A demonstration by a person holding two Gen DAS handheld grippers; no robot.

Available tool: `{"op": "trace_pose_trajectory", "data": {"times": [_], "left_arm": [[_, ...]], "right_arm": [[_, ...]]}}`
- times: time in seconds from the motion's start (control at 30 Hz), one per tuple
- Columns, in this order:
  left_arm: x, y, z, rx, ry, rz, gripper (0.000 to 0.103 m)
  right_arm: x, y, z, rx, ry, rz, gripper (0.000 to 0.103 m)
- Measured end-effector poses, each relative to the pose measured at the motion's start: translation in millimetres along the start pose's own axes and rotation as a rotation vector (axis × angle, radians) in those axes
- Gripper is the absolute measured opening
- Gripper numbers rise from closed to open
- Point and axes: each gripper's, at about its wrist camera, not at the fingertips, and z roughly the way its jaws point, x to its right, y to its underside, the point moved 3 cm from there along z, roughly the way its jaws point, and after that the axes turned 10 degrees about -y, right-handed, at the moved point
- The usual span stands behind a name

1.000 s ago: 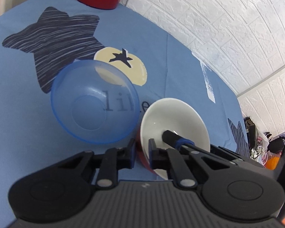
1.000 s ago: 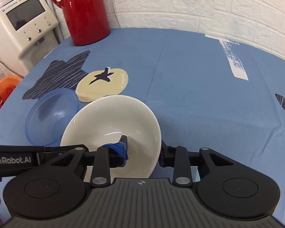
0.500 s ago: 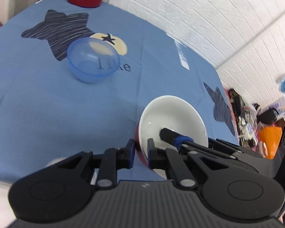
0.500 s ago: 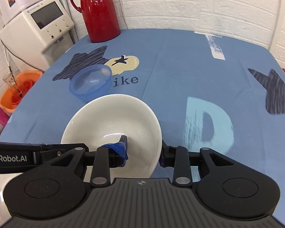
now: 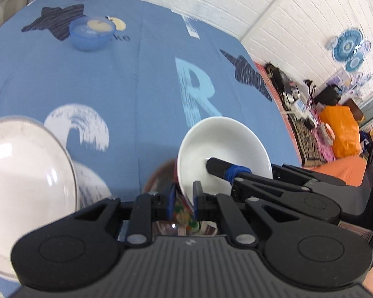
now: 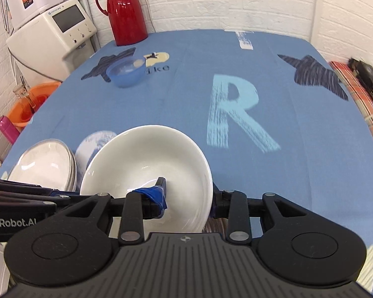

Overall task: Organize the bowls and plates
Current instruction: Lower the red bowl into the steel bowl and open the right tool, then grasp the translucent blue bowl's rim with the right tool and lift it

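We hold one glossy white ceramic bowl (image 6: pixel 146 171), red on its outer wall, tilted above the blue printed cloth of the counter (image 6: pixel 261 57). Our left hand-held gripper (image 5: pixel 182 198) pinches its rim at 9 o'clock; our right hand-held gripper (image 6: pixel 187 198) clamps the rim at 3 o'clock. White plates with grey rims (image 6: pixel 47 166) sit stacked at 9 o'clock; a translucent blue plastic bowl (image 6: pixel 126 73) stands at 11 o'clock.

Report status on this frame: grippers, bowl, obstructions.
Left gripper and right gripper both shut on white bowl rim, bowl tilted above the cloth. Stacked plates just left. Blue bowl far off. Nothing blocking.
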Motion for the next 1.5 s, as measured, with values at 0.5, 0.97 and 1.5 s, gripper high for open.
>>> {"op": "trace_pose_trajectory", "data": {"times": [0.5,0.97,1.5], "left_arm": [[-3.1,33.1,20.9,-0.077,-0.016,0.035,0.009],[-18.1,5.9,-36.1,0.067,0.036,0.040,0.049],[-173.3,-70.0,-23.5,0.110,-0.183,-0.143,0.051]], "right_arm": [[6.4,39.4,15.8,-0.045,-0.018,0.055,0.020],[17.4,20.7,-22.9,0.082,0.018,0.100,0.023],[-17.6,-58.1,43.0,0.005,-0.090,0.084,0.026]]}}
